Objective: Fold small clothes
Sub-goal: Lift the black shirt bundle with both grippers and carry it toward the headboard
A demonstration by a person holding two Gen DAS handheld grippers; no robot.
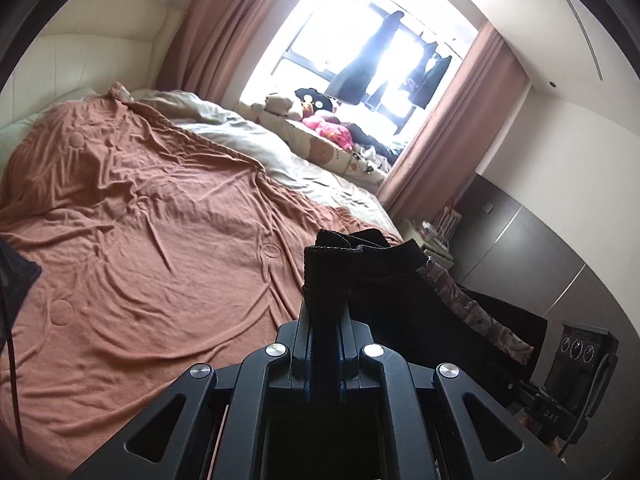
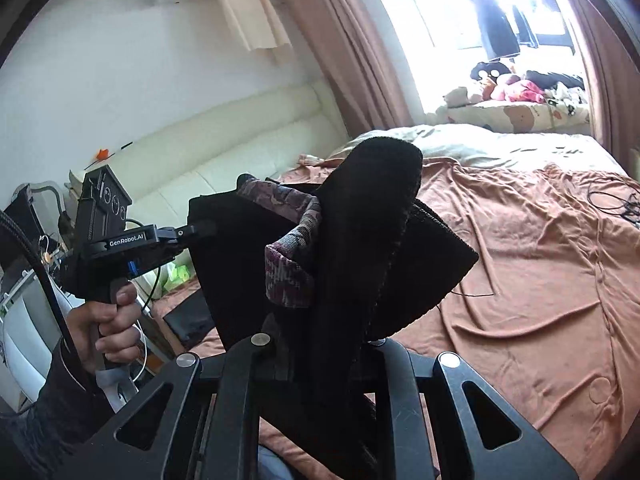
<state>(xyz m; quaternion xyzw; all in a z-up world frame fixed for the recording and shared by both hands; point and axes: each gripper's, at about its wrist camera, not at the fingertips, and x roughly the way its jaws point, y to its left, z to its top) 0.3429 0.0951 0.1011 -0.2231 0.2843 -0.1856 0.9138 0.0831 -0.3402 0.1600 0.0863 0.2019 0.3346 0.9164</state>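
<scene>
The left tool (image 1: 326, 280) was clamped on an edge of the black garment (image 1: 404, 300), its two fingers nearly together with the dark knit cloth standing up between them. In the left wrist view the garment spread from the fingers toward 3 o'clock, showing a patterned purple-grey band (image 1: 480, 316) along its fold, and it hung in the air above the bed (image 1: 140, 220).

The right tool (image 2: 340, 300) was likewise closed on the same black garment (image 2: 372, 208); the cloth rose out of its fingers and draped toward 12 o'clock, hiding the fingertips. The patterned band (image 2: 288, 272) curled out at about 9 o'clock of the grip. Farther toward 9 o'clock in the right wrist view, the left tool (image 2: 200, 230) pinched the garment's far edge, and a person's hand (image 2: 108, 320) wrapped around its handle, a dark sleeve (image 2: 48, 408) below it.

So the garment was stretched between both tools, clear of the orange-brown bedspread (image 2: 540, 280). A pale duvet (image 1: 248, 136) lay toward 12 o'clock on the bed, with soft toys (image 1: 316, 112) on the windowsill beyond, pink curtains (image 1: 216, 24) at either side of the bright window, and a cream padded headboard (image 2: 240, 144).
</scene>
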